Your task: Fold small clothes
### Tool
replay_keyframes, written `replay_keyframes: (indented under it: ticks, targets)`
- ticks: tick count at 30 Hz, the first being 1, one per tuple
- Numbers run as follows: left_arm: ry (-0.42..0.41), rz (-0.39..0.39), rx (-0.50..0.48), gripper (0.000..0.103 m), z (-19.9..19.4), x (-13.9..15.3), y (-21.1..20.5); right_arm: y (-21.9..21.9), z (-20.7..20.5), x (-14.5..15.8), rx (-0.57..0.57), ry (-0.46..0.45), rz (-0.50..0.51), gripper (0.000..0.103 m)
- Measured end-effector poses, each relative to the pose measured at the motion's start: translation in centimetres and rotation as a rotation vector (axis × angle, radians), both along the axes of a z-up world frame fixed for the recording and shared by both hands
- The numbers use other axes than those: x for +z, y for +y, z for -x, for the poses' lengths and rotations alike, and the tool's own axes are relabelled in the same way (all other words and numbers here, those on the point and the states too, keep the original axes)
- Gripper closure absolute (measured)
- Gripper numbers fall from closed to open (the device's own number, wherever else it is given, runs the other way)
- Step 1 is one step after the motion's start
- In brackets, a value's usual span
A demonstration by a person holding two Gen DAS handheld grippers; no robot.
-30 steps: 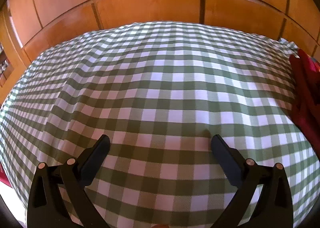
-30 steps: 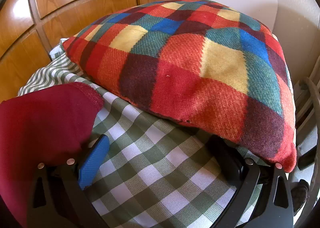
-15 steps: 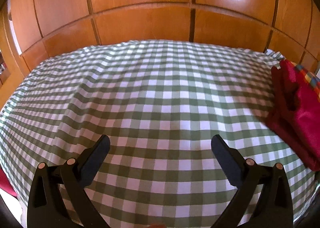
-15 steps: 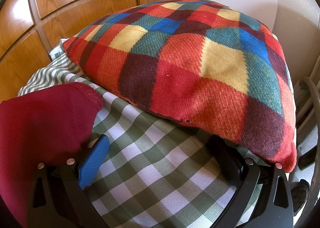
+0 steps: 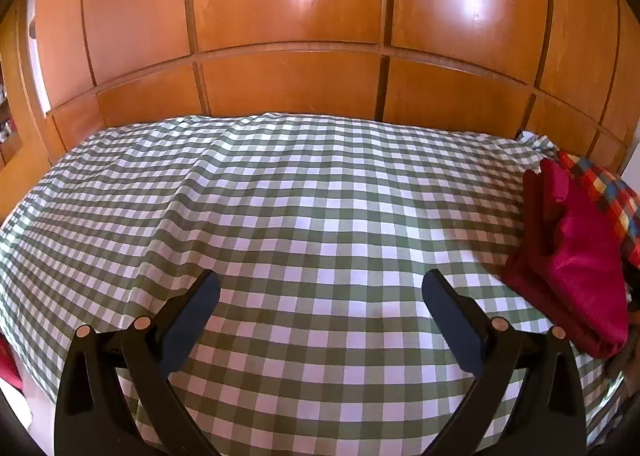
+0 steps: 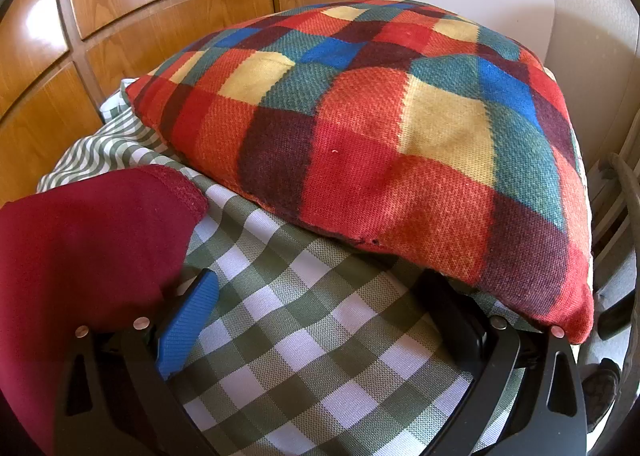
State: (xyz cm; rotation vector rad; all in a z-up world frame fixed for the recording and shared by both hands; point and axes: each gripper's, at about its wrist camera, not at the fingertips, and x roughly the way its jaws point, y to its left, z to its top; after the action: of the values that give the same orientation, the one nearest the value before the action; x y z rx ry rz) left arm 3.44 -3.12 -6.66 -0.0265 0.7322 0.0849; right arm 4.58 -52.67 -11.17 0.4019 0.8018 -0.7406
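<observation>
A folded dark red garment [image 5: 576, 260] lies at the right side of the green-and-white checked bed cover [image 5: 304, 208]. My left gripper [image 5: 320, 292] hovers open over bare cover, well left of the garment, with nothing between its fingers. In the right wrist view the same red garment [image 6: 84, 256] fills the left side, lying against the blue left fingertip [image 6: 188, 320]. My right gripper [image 6: 320, 296] is open, low over the checked cover [image 6: 304, 340]. Its right finger sits partly under the cushion's edge.
A multicoloured checked cushion [image 6: 380, 128] lies on the bed just ahead of the right gripper, its edge also visible beyond the garment as a cushion [image 5: 612, 196]. Wooden panelling [image 5: 304, 36] runs behind the bed. A white chair back [image 6: 472, 0] stands behind the cushion.
The left gripper has pulled back and tilted up, showing more panelling and bringing the red garment and cushion into view at right. The right gripper has not moved.
</observation>
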Motion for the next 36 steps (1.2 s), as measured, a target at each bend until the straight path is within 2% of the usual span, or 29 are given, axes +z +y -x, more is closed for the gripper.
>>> replay_keyframes:
  ticks: [5,9,14,17,21,24,28,31,36]
  targets:
    - [-0.014,0.001,0.012,0.002,0.5,0.3,0.3,-0.2,0.0,0.3,0.010,0.010,-0.017,0.003]
    - [-0.031,0.003,0.015,0.002,0.9,0.7,0.6,0.2,1.2,1.9,0.015,0.026,-0.046,0.003]
    - [-0.048,0.021,0.016,0.002,1.2,1.0,1.1,3.4,4.1,6.6,0.051,-0.067,0.070,0.003]
    - [-0.052,0.023,0.013,0.002,1.4,1.0,1.2,7.2,5.0,9.7,0.166,-0.141,0.154,0.003]
    - [-0.059,0.018,0.018,0.002,1.6,1.1,1.2,14.5,5.1,11.5,0.440,-0.205,0.195,0.003]
    - [-0.069,0.021,0.027,0.002,1.7,1.4,1.4,19.9,4.5,11.0,0.637,-0.210,0.163,0.003]
    - [-0.079,0.014,0.037,0.002,1.9,1.8,1.7,25.4,3.8,8.7,0.775,-0.169,0.098,0.003]
    - [-0.083,0.009,0.041,0.002,2.1,2.0,1.9,28.1,3.7,7.2,0.800,-0.132,0.067,0.003]
    - [-0.084,0.006,0.043,0.002,2.2,2.1,2.0,30.6,5.0,5.9,0.780,-0.087,0.084,0.003]
